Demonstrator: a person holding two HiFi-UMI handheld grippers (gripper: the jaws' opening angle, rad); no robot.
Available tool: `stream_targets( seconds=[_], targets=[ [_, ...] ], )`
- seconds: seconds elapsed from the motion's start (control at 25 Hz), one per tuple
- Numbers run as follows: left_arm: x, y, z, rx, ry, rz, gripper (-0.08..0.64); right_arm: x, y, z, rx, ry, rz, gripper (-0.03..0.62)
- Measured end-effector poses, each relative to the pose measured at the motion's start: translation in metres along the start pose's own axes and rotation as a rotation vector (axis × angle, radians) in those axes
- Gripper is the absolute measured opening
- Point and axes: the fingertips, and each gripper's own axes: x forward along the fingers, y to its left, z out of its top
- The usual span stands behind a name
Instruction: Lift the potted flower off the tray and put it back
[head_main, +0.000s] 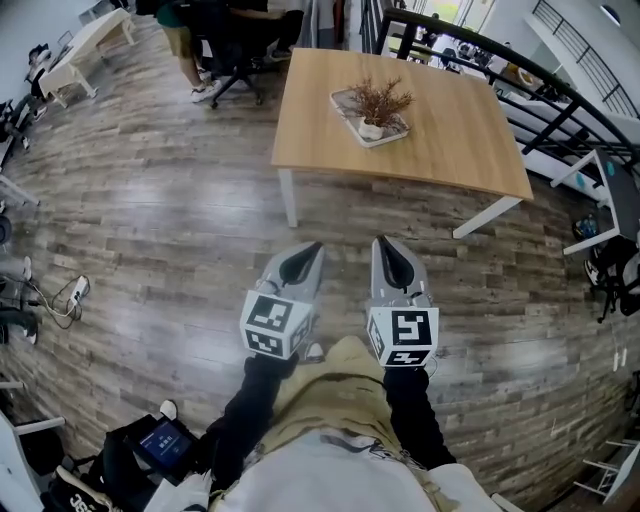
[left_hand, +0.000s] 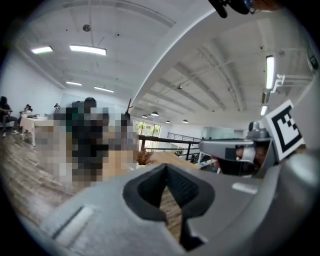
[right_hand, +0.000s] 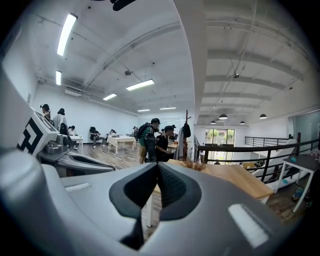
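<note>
The potted flower (head_main: 376, 106), dry brown sprigs in a small white pot, stands on a pale tray (head_main: 343, 100) on the wooden table (head_main: 450, 135) at the top of the head view. Both grippers hang over the wood floor, well short of the table. My left gripper (head_main: 306, 250) and right gripper (head_main: 385, 245) are side by side, both shut and holding nothing. In the left gripper view the flower (left_hand: 145, 157) shows far off, just beyond the closed left gripper (left_hand: 167, 167). In the right gripper view the flower (right_hand: 192, 164) sits on the table (right_hand: 240, 177), far ahead of the closed right gripper (right_hand: 158, 166).
A black railing (head_main: 520, 70) runs behind and right of the table. An office chair (head_main: 235, 60) and a seated person are at the table's far left. White desks (head_main: 85, 45) stand at the upper left. A power strip with cables (head_main: 70, 293) and a bag (head_main: 150, 450) lie on the floor to my left.
</note>
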Motion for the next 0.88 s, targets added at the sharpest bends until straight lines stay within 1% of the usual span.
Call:
stream_targets(
  seconds=[0.12, 0.28, 0.44, 0.56, 0.72, 0.88],
  targets=[
    [0.001, 0.007, -0.006, 0.004, 0.016, 0.011, 0.002, 0.006, -0.001, -0.006, 0.016, 0.002, 0.002, 0.005],
    [0.002, 0.02, -0.011, 0.01, 0.031, 0.05, 0.002, 0.02, -0.01, -0.023, 0.059, 0.023, 0.007, 0.005],
    [0.006, 0.042, -0.02, -0.026, 0.055, 0.095, 0.002, 0.033, -0.011, -0.029, 0.07, 0.034, 0.018, 0.005],
    [0.01, 0.044, -0.016, -0.02, 0.051, 0.092, 0.002, 0.036, -0.012, -0.027, 0.072, 0.031, 0.023, 0.005],
    [0.021, 0.042, -0.005, -0.002, 0.035, 0.078, 0.002, 0.041, -0.024, -0.015, 0.062, 0.007, 0.01, 0.005],
    [0.043, 0.043, -0.004, -0.004, 0.041, 0.062, 0.002, 0.056, -0.038, -0.02, 0.067, 0.017, 0.003, 0.005]
  ],
)
